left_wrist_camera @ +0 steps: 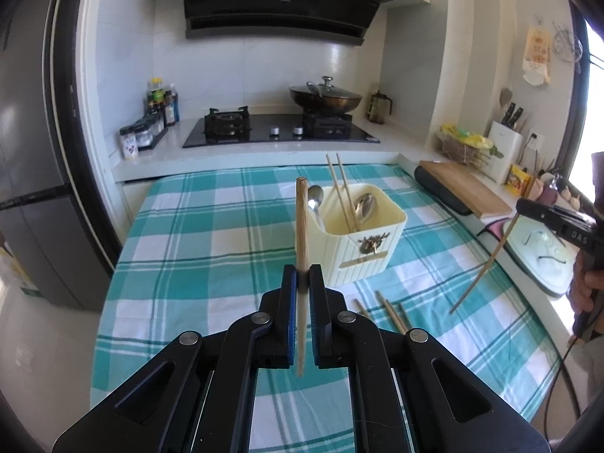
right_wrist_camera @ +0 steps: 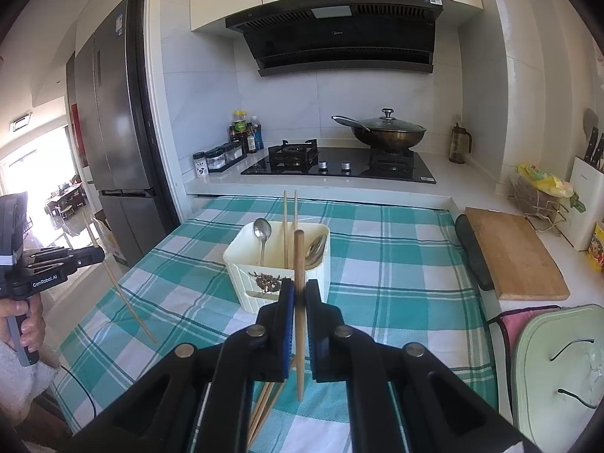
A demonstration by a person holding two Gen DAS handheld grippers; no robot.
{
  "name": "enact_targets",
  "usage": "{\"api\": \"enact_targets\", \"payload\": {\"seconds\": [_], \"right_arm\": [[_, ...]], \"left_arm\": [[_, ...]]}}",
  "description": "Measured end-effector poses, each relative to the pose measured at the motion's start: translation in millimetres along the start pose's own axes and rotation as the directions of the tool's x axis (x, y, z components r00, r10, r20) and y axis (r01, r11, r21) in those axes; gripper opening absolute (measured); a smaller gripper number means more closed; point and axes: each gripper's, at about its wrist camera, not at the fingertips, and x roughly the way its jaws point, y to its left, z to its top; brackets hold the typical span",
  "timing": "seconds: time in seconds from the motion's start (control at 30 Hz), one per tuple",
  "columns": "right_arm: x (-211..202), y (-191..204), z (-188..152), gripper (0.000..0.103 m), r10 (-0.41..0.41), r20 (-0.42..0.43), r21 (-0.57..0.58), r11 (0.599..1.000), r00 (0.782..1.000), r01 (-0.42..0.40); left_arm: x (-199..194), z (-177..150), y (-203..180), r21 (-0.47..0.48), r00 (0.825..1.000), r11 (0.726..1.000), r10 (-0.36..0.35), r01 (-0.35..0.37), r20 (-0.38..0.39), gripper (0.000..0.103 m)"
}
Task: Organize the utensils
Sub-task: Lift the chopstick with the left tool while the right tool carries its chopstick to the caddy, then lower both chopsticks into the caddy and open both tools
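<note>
The left gripper (left_wrist_camera: 302, 277) pinches one upright chopstick (left_wrist_camera: 301, 234); the right gripper (right_wrist_camera: 299, 292) pinches another chopstick (right_wrist_camera: 299, 264). The cream utensil holder (left_wrist_camera: 362, 241) stands just beyond both, on the checked tablecloth (left_wrist_camera: 196, 234).

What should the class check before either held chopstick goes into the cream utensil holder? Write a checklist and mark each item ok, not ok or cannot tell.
1. Left gripper clamped on its chopstick: ok.
2. Right gripper clamped on its chopstick: ok.
3. Both held chopsticks roughly upright for dropping in: ok.
4. Cream utensil holder upright on the checked tablecloth: ok.
5. Room inside among the two chopsticks and spoons: cannot tell.
6. All chopsticks collected: not ok, loose chopsticks lie on the cloth.
</note>
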Motion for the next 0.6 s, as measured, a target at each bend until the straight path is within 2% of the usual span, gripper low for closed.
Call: {"api": "enact_targets", "payload": {"seconds": [0.1,0.2,0.3,0.37,0.43,0.5,0.57,0.6], "right_arm": [[9.0,-6.5,13.7,0.006,-0.004,-0.005,0.009,1.0,1.0,0.004],[14.2,-9.9,41.3,0.006,-0.015,0.036,-0.004,1.0,0.999,0.015],[19.3,-7.4,74.8,0.006,-0.028,0.12,-0.024,0.999,0.992,0.031],[23.4,-4.1,94.3,0.006,-0.028,0.186,-0.026,0.999,0.982,0.034],[30.9,0.6,109.9,0.006,-0.02,0.25,-0.025,0.999,0.968,0.027],[46.3,7.4,119.1,0.006,-0.013,0.284,-0.037,0.999,0.959,0.025],[69.3,13.8,121.0,0.006,-0.016,0.276,-0.055,0.998,0.961,0.032],[84.3,15.2,120.0,0.006,-0.014,0.246,-0.056,0.998,0.969,0.028]], "left_arm": [[-5.6,22.2,7.5,-0.031,0.999,0.999,-0.02,0.021,0.031,0.004],[-13.5,58.7,9.9,-0.056,0.992,0.998,-0.015,0.022,0.123,0.004],[-14.5,92.8,8.8,-0.098,0.976,0.995,-0.008,0.031,0.219,0.004],[-8.5,112.9,5.0,-0.121,0.958,0.993,0.024,0.011,0.286,0.004],[6.7,126.6,1.6,-0.143,0.946,0.99,0.048,-0.002,0.321,0.004],[32.0,134.9,-1.2,-0.161,0.949,0.987,0.055,-0.004,0.311,0.004],[65.3,137.0,-4.7,-0.175,0.966,0.984,0.057,-0.012,0.253,0.004],[84.9,135.2,-6.7,-0.178,0.976,0.984,0.051,-0.013,0.211,0.004]]}}
